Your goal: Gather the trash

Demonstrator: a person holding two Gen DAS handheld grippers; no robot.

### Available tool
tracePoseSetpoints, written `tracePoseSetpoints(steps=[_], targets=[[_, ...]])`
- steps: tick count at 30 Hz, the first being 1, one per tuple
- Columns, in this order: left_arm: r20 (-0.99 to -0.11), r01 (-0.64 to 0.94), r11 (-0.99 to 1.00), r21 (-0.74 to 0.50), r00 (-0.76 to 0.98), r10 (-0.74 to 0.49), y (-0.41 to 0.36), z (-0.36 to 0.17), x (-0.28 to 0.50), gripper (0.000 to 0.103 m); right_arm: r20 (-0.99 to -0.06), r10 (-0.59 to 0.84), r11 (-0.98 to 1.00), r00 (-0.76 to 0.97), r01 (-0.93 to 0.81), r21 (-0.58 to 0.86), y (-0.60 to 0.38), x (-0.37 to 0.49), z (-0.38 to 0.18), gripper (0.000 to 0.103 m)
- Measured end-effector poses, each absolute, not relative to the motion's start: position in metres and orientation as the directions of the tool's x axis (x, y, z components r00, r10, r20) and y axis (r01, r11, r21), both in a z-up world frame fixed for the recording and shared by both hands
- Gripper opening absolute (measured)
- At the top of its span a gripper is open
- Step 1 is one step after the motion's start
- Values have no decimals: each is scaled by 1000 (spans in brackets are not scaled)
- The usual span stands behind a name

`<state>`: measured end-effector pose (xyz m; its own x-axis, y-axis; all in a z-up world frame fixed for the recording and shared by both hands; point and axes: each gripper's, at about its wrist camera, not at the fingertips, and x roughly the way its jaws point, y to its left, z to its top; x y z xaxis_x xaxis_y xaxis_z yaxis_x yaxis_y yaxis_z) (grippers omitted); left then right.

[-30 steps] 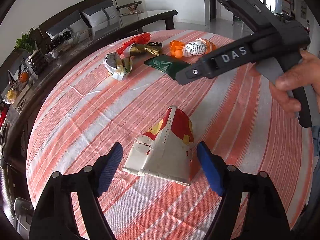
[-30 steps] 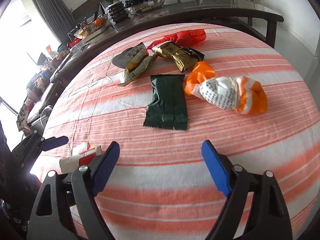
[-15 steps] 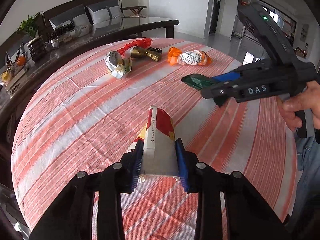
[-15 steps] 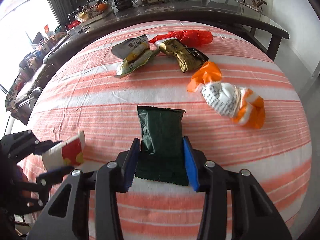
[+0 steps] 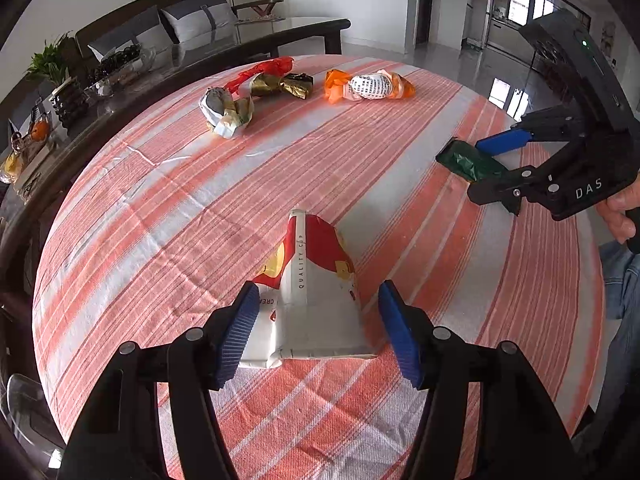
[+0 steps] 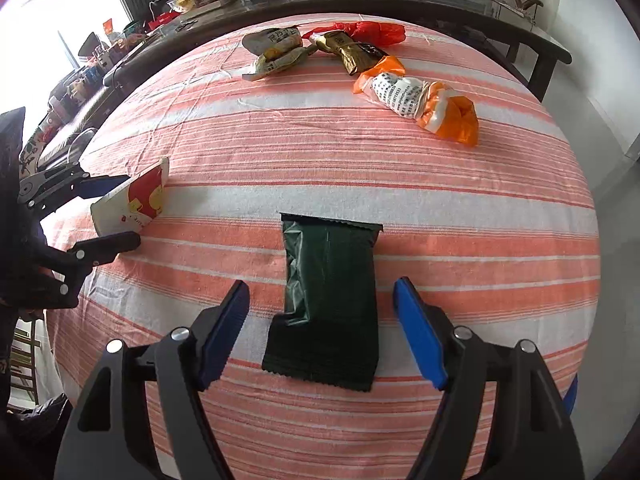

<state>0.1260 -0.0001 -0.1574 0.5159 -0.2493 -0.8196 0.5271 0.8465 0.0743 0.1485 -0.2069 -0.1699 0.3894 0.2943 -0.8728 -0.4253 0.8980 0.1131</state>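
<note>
left gripper: jaws opening, blue pads straddle the red-and-white carton; left pad right at its edge, right pad clear of it, no squeeze visible
red-and-white carton: flattened, lying on the striped tablecloth, near edge of table, wide end toward the camera
right gripper: jaws opening, pads either side of the dark green wrapper, gaps on both sides, not gripping
dark green wrapper: flat on the cloth between the right fingers, far end pointing at the far trash
far trash: orange-and-white plastic bag, gold wrapper, red plastic bag, crumpled yellow-white packet; all clustered at far side, well apart from both grippers
path: bare cloth between each gripper and the far cluster
behind table: dark glass-top sideboard with fruit bowl, jars, clutter
right edge, left view: person's hand on the right gripper's handle
</note>
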Motion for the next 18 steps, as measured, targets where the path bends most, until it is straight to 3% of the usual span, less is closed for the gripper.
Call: tracePoseSetpoints(steps=[1,2,3,4,11,18], targets=[[-819,530,845,78,517,-248,-1,-157,126,52,-875,286,901,390,-419,108,-205,151,-170,70],[-820,527,846,82,518,-243,-2,-155,127,37,-880,259,907,398,-415,79,-202,151,-169,54],[-821,517,850,99,526,-224,-2,-154,127,32,-885,224,911,409,-411,41,-200,151,-168,41],[-818,510,854,101,531,-221,-2,-153,128,31,-885,233,911,402,-410,54,-200,150,-166,38],[-780,486,874,-25,537,-321,-12,-133,125,29,-836,288,923,467,-369,111,-231,129,-140,37],[-753,580,806,-120,475,-455,-100,-111,119,29,-778,290,954,557,-234,188,-323,108,-112,37]])
